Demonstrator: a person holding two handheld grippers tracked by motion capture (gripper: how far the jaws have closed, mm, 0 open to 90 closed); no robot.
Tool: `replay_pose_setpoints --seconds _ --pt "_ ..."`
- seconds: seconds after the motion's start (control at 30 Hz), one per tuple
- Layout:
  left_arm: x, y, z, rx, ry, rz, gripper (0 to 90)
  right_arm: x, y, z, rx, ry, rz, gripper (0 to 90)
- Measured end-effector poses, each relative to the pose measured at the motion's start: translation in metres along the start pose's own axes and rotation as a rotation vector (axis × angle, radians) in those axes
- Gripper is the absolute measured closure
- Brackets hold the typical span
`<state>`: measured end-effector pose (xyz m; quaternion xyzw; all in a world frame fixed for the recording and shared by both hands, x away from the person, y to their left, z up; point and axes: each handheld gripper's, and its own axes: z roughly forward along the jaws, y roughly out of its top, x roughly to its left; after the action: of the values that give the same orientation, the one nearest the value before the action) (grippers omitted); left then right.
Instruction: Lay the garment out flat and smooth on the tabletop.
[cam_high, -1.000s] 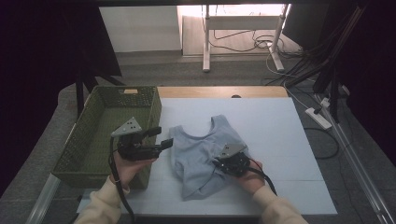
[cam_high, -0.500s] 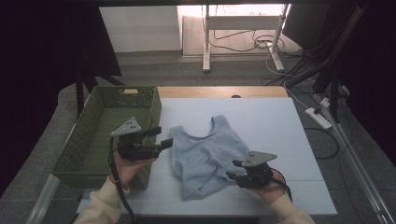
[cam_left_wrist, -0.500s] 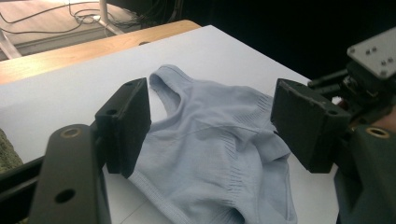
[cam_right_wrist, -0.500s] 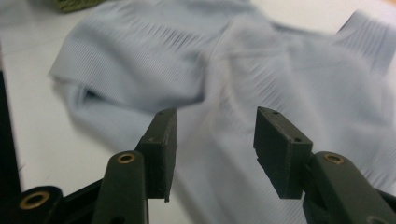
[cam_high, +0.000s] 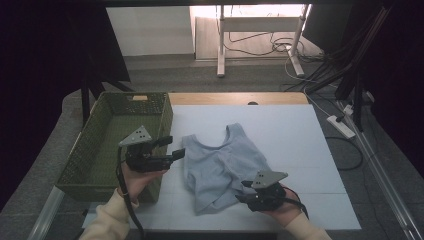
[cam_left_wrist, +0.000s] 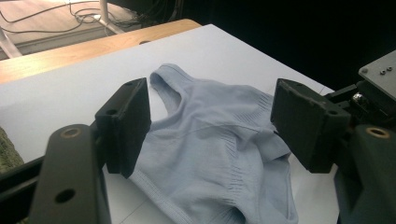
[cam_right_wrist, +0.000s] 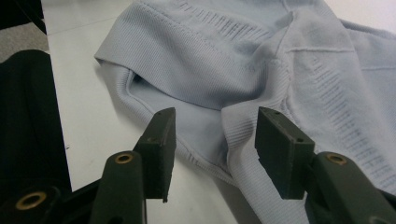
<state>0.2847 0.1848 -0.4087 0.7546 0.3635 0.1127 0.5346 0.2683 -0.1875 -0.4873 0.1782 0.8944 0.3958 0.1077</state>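
Pale blue ribbed knit: a sleeveless top (cam_high: 220, 167) lying crumpled on the white table (cam_high: 280, 125), roughly midway between the left and right edges and nearer the front edge than the back. Neckline and shoulder straps point toward the back edge; the hem end, folded over on itself, points toward the front edge. In the right gripper view a fold of the ribbed hem shows as a doubled layer with a dark opening beneath it.

Left gripper (cam_high: 172, 149): held in the person's left hand just off the top's left side, above the table's left edge, jaws pointing toward the garment. In the left gripper view its two black jaws stand well spread, the top seen between and beyond them, neither pad touching cloth.

Right gripper (cam_high: 241, 192): held in the person's right hand near the front edge, at the top's lower right corner. Its jaws have just been opening; in the right gripper view they stand apart with the ribbed hem lying in the gap and beyond, the pads (cam_right_wrist: 161, 140) not pressing on it.

Green woven basket (cam_high: 92, 165): stands against the table's left edge, beside the left gripper, apart from the top.

Wooden strip (cam_high: 235, 98): runs along the table's back edge.
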Motion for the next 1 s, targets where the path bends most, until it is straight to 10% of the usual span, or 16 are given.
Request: replay_pose_setpoints --seconds 0.53,1.0 --pt "0.0 -0.001 0.002 0.009 0.001 0.002 29.0 0.011 0.006 0.011 0.001 0.079 -0.027 47.5" --pt "0.001 -0.002 0.003 0.01 0.003 0.0 29.0 0.015 0.005 0.035 0.124 0.141 -0.068 44.6"
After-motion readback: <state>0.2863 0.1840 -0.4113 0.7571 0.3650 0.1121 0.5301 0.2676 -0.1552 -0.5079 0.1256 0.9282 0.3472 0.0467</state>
